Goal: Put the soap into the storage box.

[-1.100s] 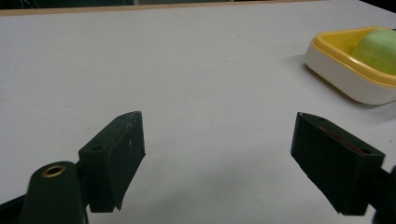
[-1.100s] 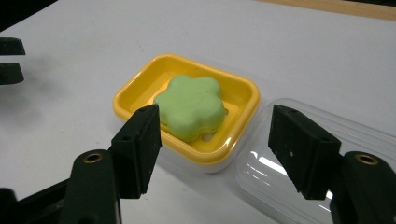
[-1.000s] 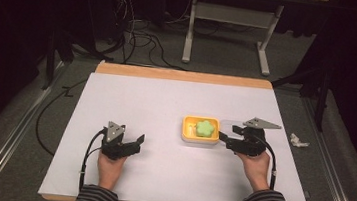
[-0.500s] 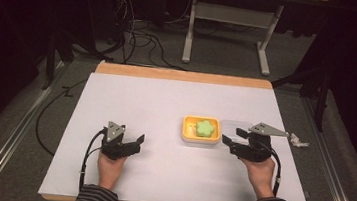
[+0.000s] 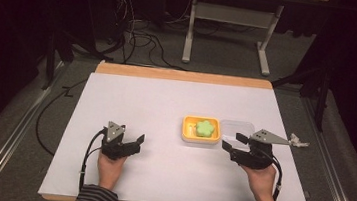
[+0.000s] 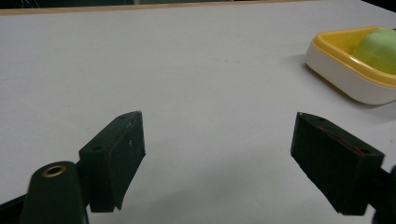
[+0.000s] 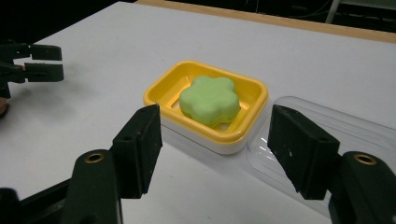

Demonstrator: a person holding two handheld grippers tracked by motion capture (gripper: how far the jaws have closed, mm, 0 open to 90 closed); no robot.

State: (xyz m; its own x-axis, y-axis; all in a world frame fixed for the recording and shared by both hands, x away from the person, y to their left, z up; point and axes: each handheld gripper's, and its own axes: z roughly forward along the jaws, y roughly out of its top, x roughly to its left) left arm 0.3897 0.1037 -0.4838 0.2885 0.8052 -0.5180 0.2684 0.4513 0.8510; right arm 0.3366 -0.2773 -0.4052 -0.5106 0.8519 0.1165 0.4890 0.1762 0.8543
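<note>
A green flower-shaped soap (image 5: 205, 128) (image 7: 210, 99) lies in a yellow and white soap dish (image 5: 187, 131) (image 7: 161, 88) at mid-right of the white table. A clear plastic lid (image 5: 238, 128) (image 7: 364, 135) rests on the table just right of the dish. My right gripper (image 5: 232, 145) (image 7: 215, 140) sits low in front of dish and lid, its jaws apart with nothing between them. Its right jaw overlaps the lid's near edge; contact cannot be told. My left gripper (image 5: 138, 141) (image 6: 219, 140) rests open at front left, the dish (image 6: 345, 79) far off to its right.
A wooden strip (image 5: 184, 76) marks the table's far edge. A small white object (image 5: 299, 141) lies near the right edge. Beyond the table are floor cables (image 5: 142, 41) and a desk frame (image 5: 230, 15). Wide white tabletop (image 5: 131, 100) stretches left and behind the dish.
My right gripper has drawn back to the right, away from the dish. The clear lid now lies beside the dish on its right. The left gripper has stayed put.
</note>
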